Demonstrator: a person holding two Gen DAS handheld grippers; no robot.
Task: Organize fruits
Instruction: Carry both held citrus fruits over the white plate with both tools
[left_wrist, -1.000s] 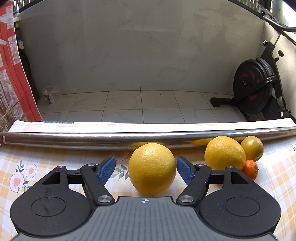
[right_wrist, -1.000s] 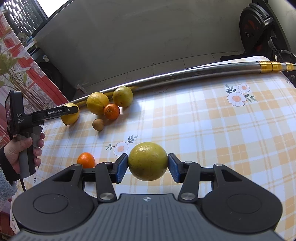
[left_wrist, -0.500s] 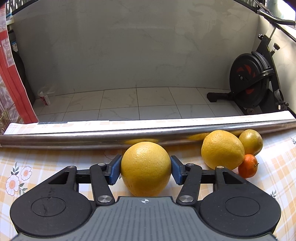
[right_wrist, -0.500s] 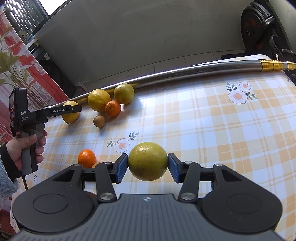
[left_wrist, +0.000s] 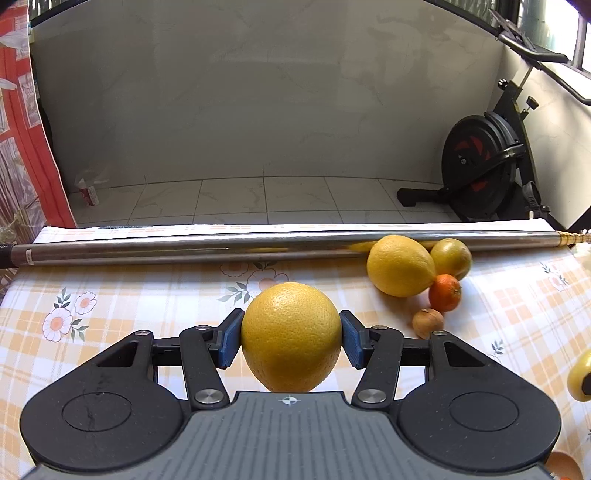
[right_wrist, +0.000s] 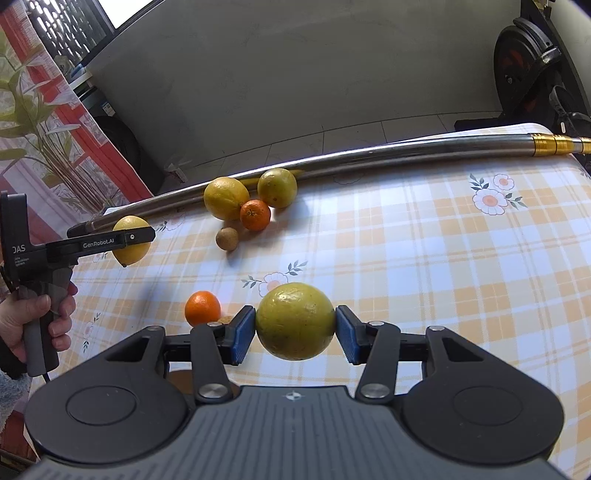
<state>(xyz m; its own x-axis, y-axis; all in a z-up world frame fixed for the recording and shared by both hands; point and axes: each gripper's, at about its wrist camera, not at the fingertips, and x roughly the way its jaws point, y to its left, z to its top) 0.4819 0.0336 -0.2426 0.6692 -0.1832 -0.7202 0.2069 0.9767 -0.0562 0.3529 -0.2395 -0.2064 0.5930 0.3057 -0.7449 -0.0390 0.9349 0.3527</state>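
While the left tongs (left_wrist: 291, 341) clamp a large yellow citrus (left_wrist: 291, 336) between their blue pads, we see the fruit lifted clear of the checked surface (left_wrist: 147, 295), in front of the steel pole (left_wrist: 184, 245) that lies along the far edge. The jaws have just been closing, and the citrus now sits pressed between them. We take the pole as landmark. Against it, toward its gold-tipped end, lies a cluster: a big yellow fruit (left_wrist: 400, 266), a greenish-yellow fruit (left_wrist: 451, 257) touching it, a small orange mandarin (left_wrist: 445, 292) just in front of both, and a small brown fruit (left_wrist: 427, 323) nearer still.

From the right wrist view we see what the left view cannot: the right tongs (right_wrist: 295, 334) gripping a yellow-green round fruit (right_wrist: 294, 321) above the surface, well in front of the pole, with a second mandarin (right_wrist: 202, 308) resting on the cloth just beside the left pad. This view also shows the left tongs from the side, held by a hand (right_wrist: 26, 321) on the grey handle, their citrus hanging just in front of the pole's dark end. The left view catches only a sliver of the right tongs' fruit at its edge, yet it alone shows the exercise bike (left_wrist: 484, 173) whole, beyond the pole.
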